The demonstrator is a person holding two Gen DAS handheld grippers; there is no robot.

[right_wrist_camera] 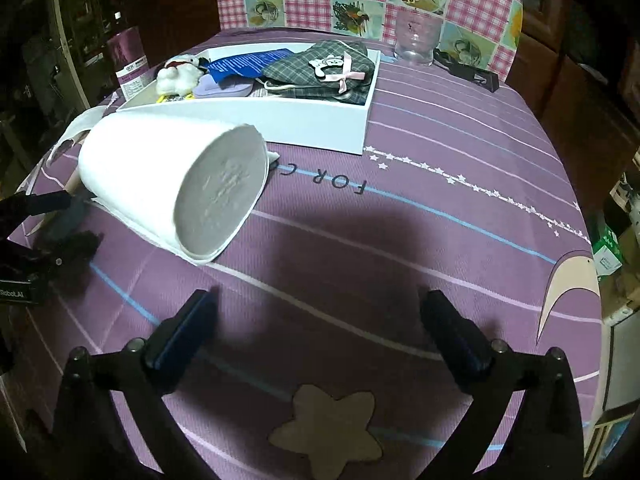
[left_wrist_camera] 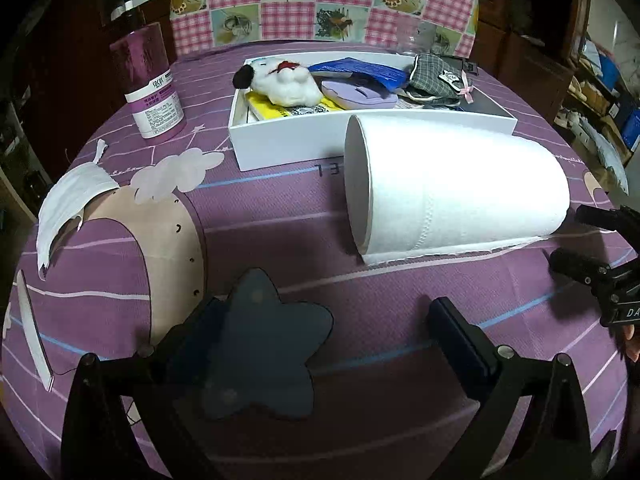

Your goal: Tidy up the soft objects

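Note:
A large white paper roll (left_wrist_camera: pixel 460 188) lies on its side on the purple tablecloth, in front of a white tray (left_wrist_camera: pixel 288 140); it also shows in the right wrist view (right_wrist_camera: pixel 160 172). The tray (right_wrist_camera: pixel 320 124) holds a white plush toy (left_wrist_camera: pixel 286 80), a grey plaid pouch (right_wrist_camera: pixel 320 68), a lilac item (left_wrist_camera: pixel 360 94) and blue packaging. A white face mask (left_wrist_camera: pixel 68 208) lies at the left. My left gripper (left_wrist_camera: pixel 324 320) is open and empty, short of the roll. My right gripper (right_wrist_camera: pixel 320 312) is open and empty, to the right of the roll, also seen in the left wrist view (left_wrist_camera: pixel 592 240).
A purple-labelled canister (left_wrist_camera: pixel 150 84) stands left of the tray. A clear glass jar (right_wrist_camera: pixel 416 40) and a black object (right_wrist_camera: pixel 472 72) sit behind the tray at right. A chair with patchwork cover (left_wrist_camera: pixel 320 0) is behind the table. Shelves stand to the right.

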